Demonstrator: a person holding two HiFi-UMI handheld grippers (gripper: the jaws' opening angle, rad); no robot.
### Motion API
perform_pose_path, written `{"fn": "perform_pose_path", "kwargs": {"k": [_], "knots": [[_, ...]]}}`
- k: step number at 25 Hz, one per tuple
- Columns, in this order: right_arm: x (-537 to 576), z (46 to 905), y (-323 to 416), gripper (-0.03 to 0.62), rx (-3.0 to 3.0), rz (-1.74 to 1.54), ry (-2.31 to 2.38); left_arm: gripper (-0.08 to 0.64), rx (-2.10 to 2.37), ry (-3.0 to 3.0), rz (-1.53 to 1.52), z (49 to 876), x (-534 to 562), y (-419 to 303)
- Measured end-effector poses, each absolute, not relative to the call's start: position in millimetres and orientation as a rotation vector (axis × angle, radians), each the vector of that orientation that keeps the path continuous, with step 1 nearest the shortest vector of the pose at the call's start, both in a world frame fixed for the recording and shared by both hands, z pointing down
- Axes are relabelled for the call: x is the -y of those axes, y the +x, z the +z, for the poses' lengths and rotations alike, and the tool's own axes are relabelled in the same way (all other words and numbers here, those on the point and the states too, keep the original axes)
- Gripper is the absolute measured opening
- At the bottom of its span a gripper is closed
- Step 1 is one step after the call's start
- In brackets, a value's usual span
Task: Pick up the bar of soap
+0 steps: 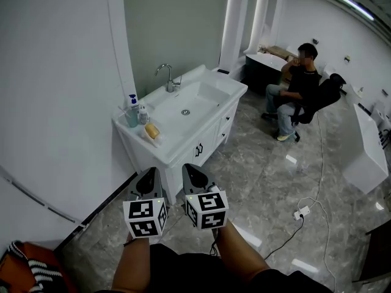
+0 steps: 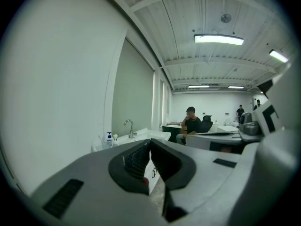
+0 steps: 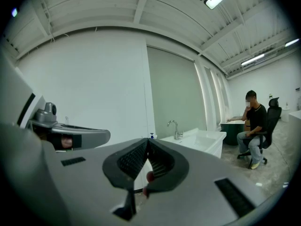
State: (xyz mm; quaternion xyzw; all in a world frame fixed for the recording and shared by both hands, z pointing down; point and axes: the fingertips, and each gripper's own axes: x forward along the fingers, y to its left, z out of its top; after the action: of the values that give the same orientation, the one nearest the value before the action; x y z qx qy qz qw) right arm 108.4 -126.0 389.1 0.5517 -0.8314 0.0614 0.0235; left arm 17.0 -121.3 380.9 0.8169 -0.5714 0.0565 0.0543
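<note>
Both grippers hang in front of me over the grey marble floor (image 1: 269,182), short of a white vanity (image 1: 204,140). The left gripper (image 1: 149,174) has its fingers (image 2: 138,159) clenched tip to tip with nothing between them. The right gripper (image 1: 193,171) is the same, its fingers (image 3: 134,160) pressed together and empty.

The bar of soap (image 1: 151,130), yellow, lies on the vanity's tabletop (image 1: 174,140) straight ahead of the left fingers and well apart from them, near the front corner of the tabletop. Neither pair of fingers touches it. Just beyond the soap, toward the wall, stand a blue pump bottle (image 1: 132,110) and a smaller bottle (image 1: 143,115), close beside each other. The sink basin (image 1: 201,96) opens to the right of the soap, ahead of the right fingers, with a chrome faucet (image 1: 165,77) at its far edge.

Far off to the right of the right fingers, a person (image 1: 296,84) sits on a dark office chair (image 1: 321,96), and a white cable (image 1: 317,182) runs across the floor to a power strip (image 1: 303,212).
</note>
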Motion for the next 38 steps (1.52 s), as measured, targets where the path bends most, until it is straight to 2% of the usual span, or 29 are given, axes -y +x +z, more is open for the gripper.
{"fn": "perform_pose_path", "kwargs": {"k": [18,27,38], "knots": [[186,401,93,0.008,2.576,0.201,1.627,0.017,1.734,2.442,0.180,401,177,1],[237,416,78,0.008,2.596,0.246,1.546,0.017,1.707,2.377,0.122,411,228,-18],[321,424,62,0.008,2.582,0.279,1.537,0.017,1.717,2.383,0.188,418,313,-36]]}}
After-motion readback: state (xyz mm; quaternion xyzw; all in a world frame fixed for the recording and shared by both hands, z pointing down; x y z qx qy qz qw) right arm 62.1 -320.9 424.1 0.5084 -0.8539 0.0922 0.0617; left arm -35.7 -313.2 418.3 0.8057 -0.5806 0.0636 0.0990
